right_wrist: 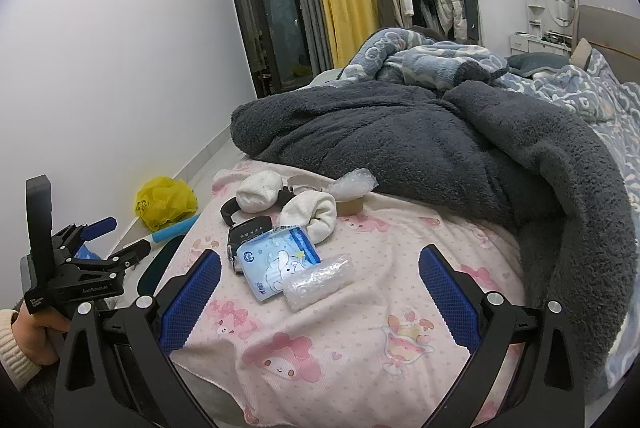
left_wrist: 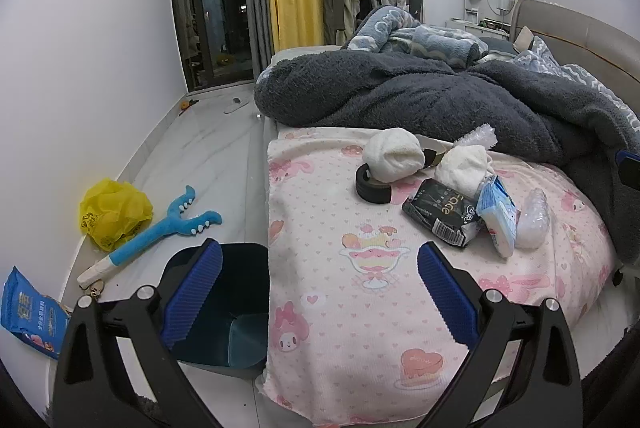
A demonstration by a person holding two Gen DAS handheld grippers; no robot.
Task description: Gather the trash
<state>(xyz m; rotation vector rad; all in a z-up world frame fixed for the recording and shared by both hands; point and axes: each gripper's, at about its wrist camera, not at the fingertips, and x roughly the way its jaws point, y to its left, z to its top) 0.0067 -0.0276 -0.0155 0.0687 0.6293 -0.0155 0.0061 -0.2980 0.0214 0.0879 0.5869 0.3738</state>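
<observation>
Both sets of jaws stand wide apart with nothing between them. The left gripper [left_wrist: 320, 292] hangs over the edge of the bed [left_wrist: 360, 328], one blue pad above the bin [left_wrist: 224, 308], the other above the pink sheet [right_wrist: 360, 340]. The right gripper [right_wrist: 320, 292] hovers above the sheet, just below the trash at the frame's centre.

The bin, dark blue, stands on the floor against the bed's side at lower left of the left view; the part of its inside that shows holds nothing.

The trash lies in a loose cluster on the sheet, right of centre in the left view: a black packet [left_wrist: 440, 214], a blue-and-white tissue pack [left_wrist: 498, 214] leaning on it, and a clear plastic wad [left_wrist: 532, 214] just beside that. Behind them sit two white cloth balls [left_wrist: 394, 153], a black tape roll [left_wrist: 374, 185] under one ball, and a piece of bubble wrap [left_wrist: 478, 137]. A brown tape roll [right_wrist: 351, 205] shows in the right view under the bubble wrap.

A dark grey blanket [left_wrist: 400, 91] is heaped across the middle of the bed.

On the floor at left lie a yellow bag [left_wrist: 114, 211], a blue plush toy [left_wrist: 160, 228] and a blue wipes pack [left_wrist: 32, 312]. A hand [right_wrist: 34, 328] at lower left of the right view grips the left gripper's handle.
</observation>
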